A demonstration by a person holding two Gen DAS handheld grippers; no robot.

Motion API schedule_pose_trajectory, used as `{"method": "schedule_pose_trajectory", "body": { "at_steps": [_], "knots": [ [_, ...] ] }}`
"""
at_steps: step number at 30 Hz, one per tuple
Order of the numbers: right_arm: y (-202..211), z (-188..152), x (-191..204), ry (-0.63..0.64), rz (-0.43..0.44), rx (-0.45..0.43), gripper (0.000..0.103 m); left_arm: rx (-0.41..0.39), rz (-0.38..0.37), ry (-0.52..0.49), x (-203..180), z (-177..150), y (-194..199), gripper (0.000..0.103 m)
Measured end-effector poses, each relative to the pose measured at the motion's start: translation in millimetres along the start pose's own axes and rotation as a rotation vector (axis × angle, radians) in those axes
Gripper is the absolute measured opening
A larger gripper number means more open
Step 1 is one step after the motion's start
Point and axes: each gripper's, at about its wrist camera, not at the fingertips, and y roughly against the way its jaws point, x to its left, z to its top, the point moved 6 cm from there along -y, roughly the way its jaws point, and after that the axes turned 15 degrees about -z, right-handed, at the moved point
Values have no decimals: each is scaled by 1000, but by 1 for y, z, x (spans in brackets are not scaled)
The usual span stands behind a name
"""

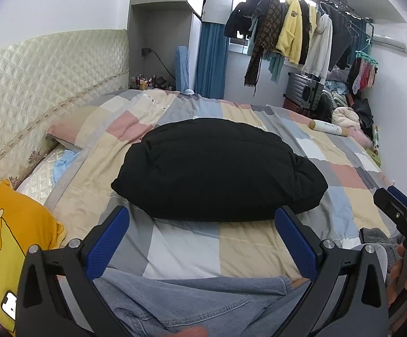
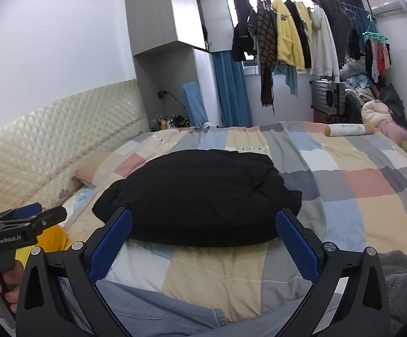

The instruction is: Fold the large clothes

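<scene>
Fingers of the left gripper (image 1: 202, 241) and right gripper (image 2: 203, 243) gape wide, empty. At twelve o'clock the black jacket (image 1: 217, 168) looks puffy, soft and light; pinch its near corners.

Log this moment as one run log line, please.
stage: black garment folded on quilt | left gripper: open, empty | right gripper: open, empty | denim piece: nearest, untouched

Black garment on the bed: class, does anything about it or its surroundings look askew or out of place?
The black garment lies as a compact folded bundle on the patchwork quilt, nothing spilled or damaged. One oddity: its right corner sticks out unevenly. Both grippers, left and right, are open and apart from it.
</scene>
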Motion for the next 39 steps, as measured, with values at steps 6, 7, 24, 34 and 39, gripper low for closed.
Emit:
{"method": "schedule_pose_trajectory", "body": {
  "at_steps": [6, 7, 24, 34, 39],
  "knots": [
    [0, -3, -5, 0, -9, 1, 103, 6, 2, -4, 1, -2, -2, 103],
    [-1, -2, -5, -1, -9, 1, 103, 8, 1, -6, 2, -2, -3, 103],
    [-4, -6, -10, 1, -25, 9, 103, 15, 0, 1, 1, -2, -8, 103],
    [-1, -5, -12, 2, -31, -7, 103, 24, -2, 8, 2, 0, -6, 103],
    [-1, -5, -13, 3, -29, -3, 103, 26, -2, 9, 0, -1, -5, 103]
  ]
}}
